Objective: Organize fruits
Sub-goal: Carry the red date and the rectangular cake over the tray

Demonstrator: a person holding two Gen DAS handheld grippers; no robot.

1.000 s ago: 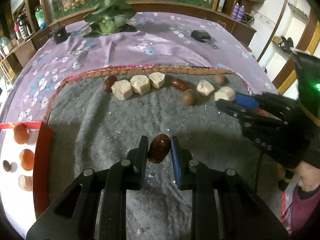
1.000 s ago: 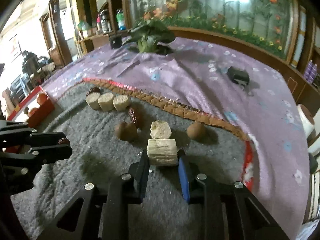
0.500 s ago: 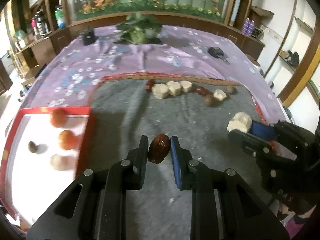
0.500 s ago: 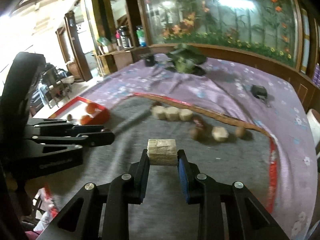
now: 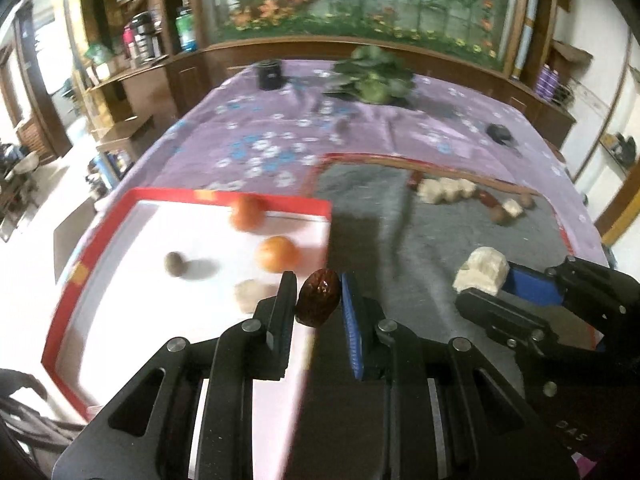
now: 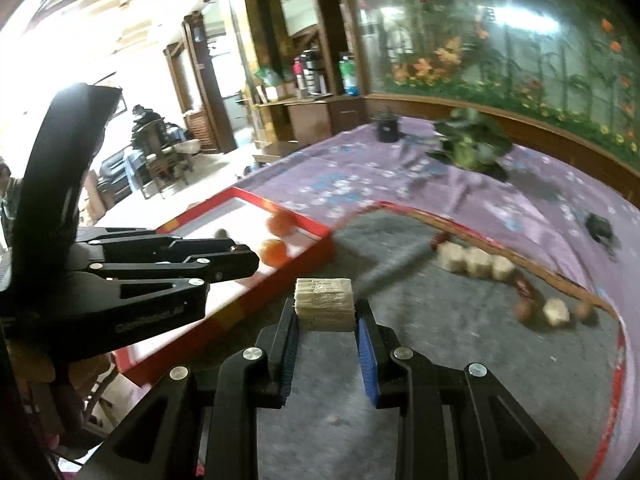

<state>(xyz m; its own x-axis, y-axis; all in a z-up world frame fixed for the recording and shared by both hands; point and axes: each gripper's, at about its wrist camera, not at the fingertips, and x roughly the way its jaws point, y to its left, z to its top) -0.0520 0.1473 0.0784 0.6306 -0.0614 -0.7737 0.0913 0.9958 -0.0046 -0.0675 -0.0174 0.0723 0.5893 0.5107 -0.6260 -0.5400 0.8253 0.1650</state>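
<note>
My left gripper [image 5: 318,298] is shut on a dark red date [image 5: 319,297] and hangs over the right edge of the red-rimmed white tray [image 5: 96,240]. In the tray lie two orange fruits [image 5: 277,254], a small brown fruit [image 5: 175,263] and a pale chunk [image 5: 252,294]. My right gripper [image 6: 325,310] is shut on a pale sugarcane chunk [image 6: 324,303] above the grey mat [image 6: 440,320], just right of the tray [image 6: 280,288]. In the left wrist view that gripper [image 5: 480,280] shows at the right with its chunk [image 5: 482,270]. The left gripper [image 6: 240,258] reaches over the tray in the right wrist view.
More pale chunks [image 5: 446,191], dates and small brown fruits [image 5: 500,216] lie in a row at the mat's far edge. A purple flowered cloth [image 5: 280,136] covers the table, with a leafy plant [image 5: 374,76], a black cup [image 5: 269,74] and a small black object [image 5: 499,133] on it.
Both grippers have swung left and risen a little, away from the row of fruit towards the tray. Each keeps its piece. The tray now fills the lower left of the left wrist view.
</note>
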